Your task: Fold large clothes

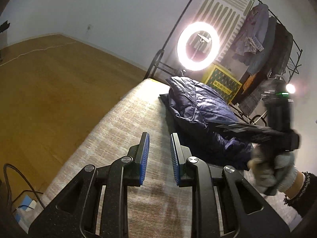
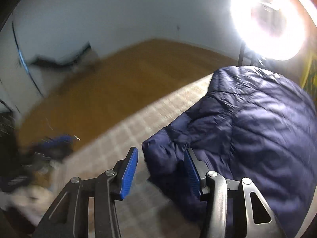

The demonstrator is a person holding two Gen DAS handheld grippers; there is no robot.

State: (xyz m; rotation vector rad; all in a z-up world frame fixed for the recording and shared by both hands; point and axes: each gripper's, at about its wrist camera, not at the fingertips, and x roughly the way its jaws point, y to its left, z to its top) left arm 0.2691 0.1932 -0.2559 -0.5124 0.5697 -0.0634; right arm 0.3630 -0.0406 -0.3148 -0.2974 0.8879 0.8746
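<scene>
Rack (image 1: 277,45) left view only | jacket (image 2: 247,119) maybe between right claw (image 2: 160,170) pads

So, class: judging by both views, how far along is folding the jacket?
Done: the jacket lies bunched on the table, at best partly folded. In hand: the right hand-held gripper stands open around a jacket edge, not gripping; the left hand-held gripper is empty. Left: flattening and folding.

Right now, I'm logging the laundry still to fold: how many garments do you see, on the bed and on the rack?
On the bed: 1, a navy puffer jacket
On the rack: 3, a denim jacket, a dark blue garment and a black garment
Total: 4
</scene>
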